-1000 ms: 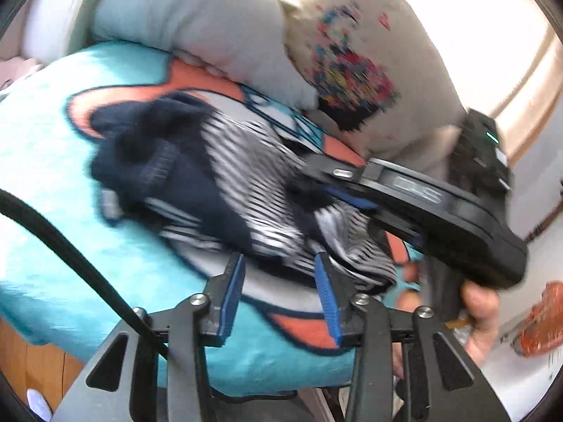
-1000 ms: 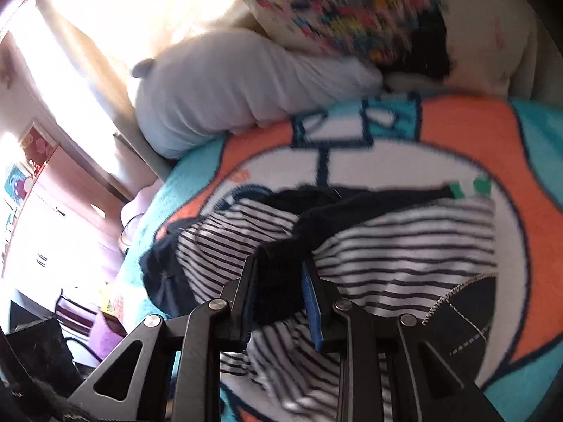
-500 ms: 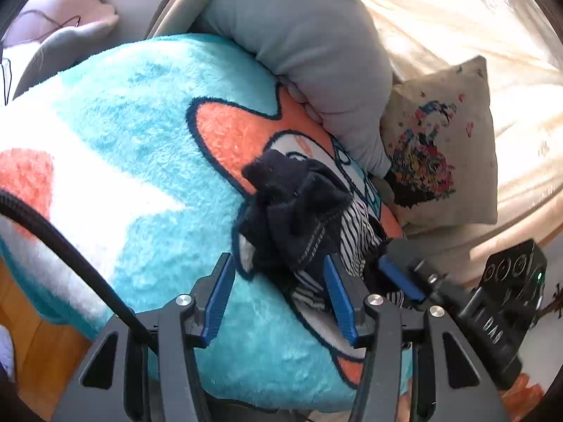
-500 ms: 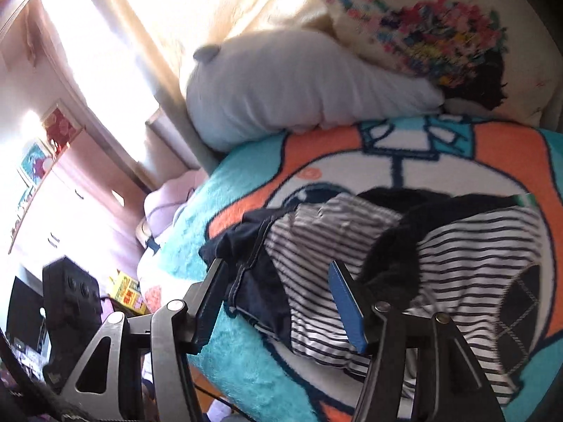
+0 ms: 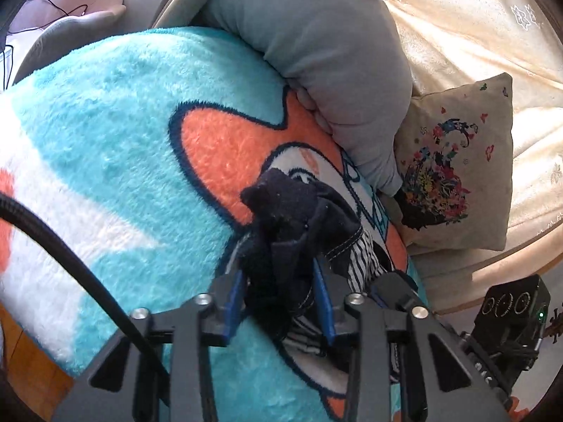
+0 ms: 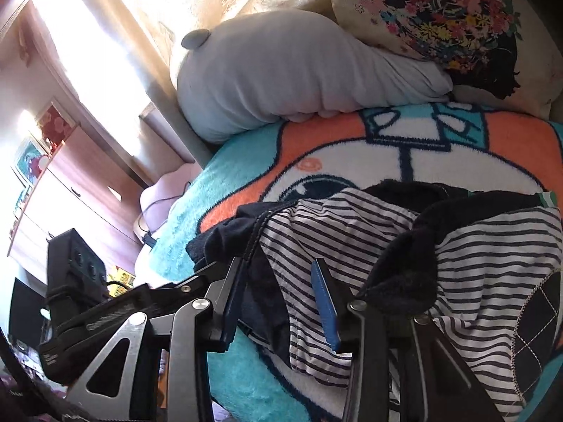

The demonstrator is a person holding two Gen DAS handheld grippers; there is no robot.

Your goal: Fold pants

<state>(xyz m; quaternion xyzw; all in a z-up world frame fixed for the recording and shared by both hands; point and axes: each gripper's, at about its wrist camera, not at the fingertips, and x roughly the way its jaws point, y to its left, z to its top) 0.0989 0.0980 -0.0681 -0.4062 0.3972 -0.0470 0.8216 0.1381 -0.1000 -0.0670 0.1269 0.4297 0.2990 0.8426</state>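
The pants [image 5: 292, 218] lie crumpled on a fleece blanket [image 5: 123, 123]. They are dark navy, with a striped lining [image 6: 492, 281] turned outward. My left gripper [image 5: 280, 299] is closing on the bunched navy end; the cloth fills the gap and both blue pads press on it. My right gripper [image 6: 281, 302] is closing too, over navy and striped cloth that lies between its pads without being pinched. The right gripper's tip [image 5: 394, 281] shows just right of the left one. The left tool's black housing [image 6: 74, 267] sits at the left of the right wrist view.
A grey plush pillow [image 5: 334, 52] and a floral cushion [image 5: 454, 161] lean against the cream backrest behind the pants. The blanket's edge drops to a wooden floor [image 5: 28, 369] at lower left. A black cable [image 5: 70, 256] crosses the left view. A wooden cabinet [image 6: 70, 193] stands beyond.
My left gripper rolled, moved up to the navy end of the pants and closed on it. My right gripper let go of the dark fold, opened wide, then narrowed again.
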